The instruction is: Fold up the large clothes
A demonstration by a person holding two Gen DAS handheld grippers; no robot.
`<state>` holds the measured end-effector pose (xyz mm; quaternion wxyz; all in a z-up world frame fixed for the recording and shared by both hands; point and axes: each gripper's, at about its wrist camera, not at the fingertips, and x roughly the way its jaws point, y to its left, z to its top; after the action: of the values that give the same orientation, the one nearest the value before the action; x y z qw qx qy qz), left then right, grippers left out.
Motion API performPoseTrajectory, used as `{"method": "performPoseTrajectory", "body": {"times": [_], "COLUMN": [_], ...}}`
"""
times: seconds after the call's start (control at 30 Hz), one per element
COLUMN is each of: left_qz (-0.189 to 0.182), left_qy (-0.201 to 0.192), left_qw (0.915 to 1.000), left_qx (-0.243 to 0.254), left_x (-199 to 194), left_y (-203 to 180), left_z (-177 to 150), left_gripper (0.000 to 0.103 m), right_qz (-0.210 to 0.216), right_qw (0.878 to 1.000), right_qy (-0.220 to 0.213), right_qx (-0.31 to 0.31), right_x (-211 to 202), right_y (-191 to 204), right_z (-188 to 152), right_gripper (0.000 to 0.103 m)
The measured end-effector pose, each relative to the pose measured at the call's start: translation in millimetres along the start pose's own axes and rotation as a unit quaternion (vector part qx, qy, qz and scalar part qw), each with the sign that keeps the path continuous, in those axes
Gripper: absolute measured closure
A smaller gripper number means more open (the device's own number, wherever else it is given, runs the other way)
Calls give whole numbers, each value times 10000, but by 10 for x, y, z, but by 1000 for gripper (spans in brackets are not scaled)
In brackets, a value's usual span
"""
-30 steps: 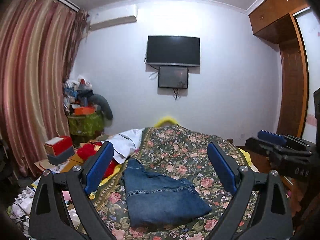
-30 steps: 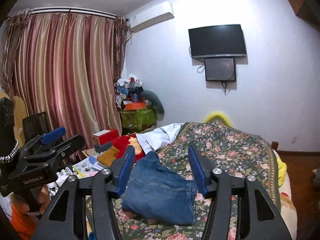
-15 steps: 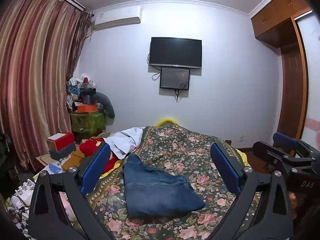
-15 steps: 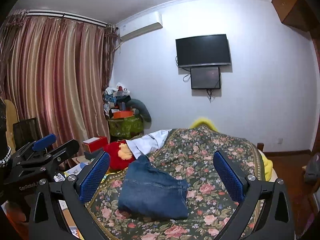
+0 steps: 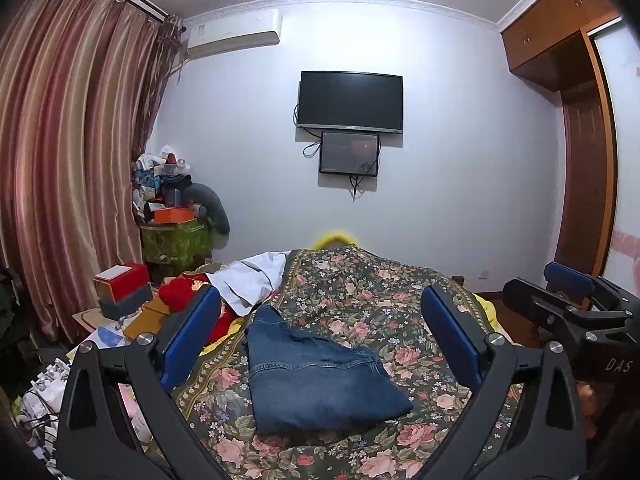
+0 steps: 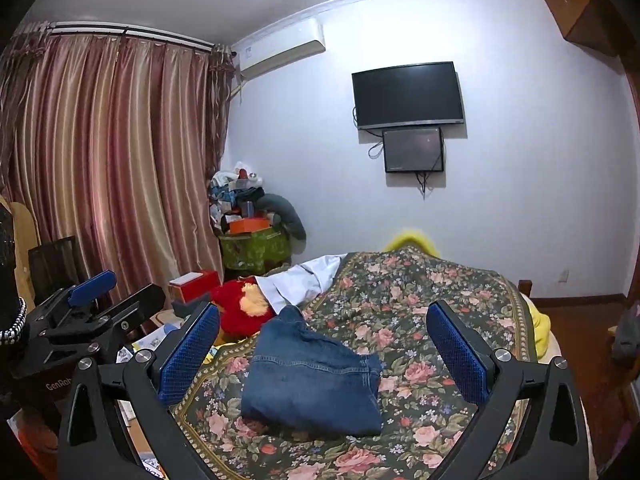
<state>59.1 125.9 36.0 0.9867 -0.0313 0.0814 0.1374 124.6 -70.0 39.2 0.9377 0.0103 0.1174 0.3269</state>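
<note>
The folded blue denim jeans (image 5: pixel 316 376) lie lower centre on the floral bedspread (image 5: pixel 384 292). Left gripper (image 5: pixel 320 340) and right gripper (image 6: pixel 324 344) hang above them, jaws spread wide, empty. Denim looks heavy, limp; best pinched at the thick folded edges.

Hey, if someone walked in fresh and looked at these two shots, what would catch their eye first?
Probably the folded blue jeans lying mid-bed on the floral bedspread, framed by the open left gripper and open right gripper, neither touching them. Next, the black TV on the far wall and the striped curtains at left.
</note>
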Motion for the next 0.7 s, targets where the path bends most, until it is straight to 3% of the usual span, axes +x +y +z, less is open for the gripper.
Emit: {"method": "performPoseTrajectory", "body": {"times": [0.7], "left_qz": [-47], "left_qy": [128], "left_qw": [9999], "left_qx": [58], "left_x": [64], "left_y": [-10], "left_z": [-36], "left_gripper": [2], "right_qz": [4], "right_qw": [9999], "right_qy": [121], "right_qx": [74], "right_x": [64], "right_y": [-40], "right_z": [-45], "right_gripper": [0]}}
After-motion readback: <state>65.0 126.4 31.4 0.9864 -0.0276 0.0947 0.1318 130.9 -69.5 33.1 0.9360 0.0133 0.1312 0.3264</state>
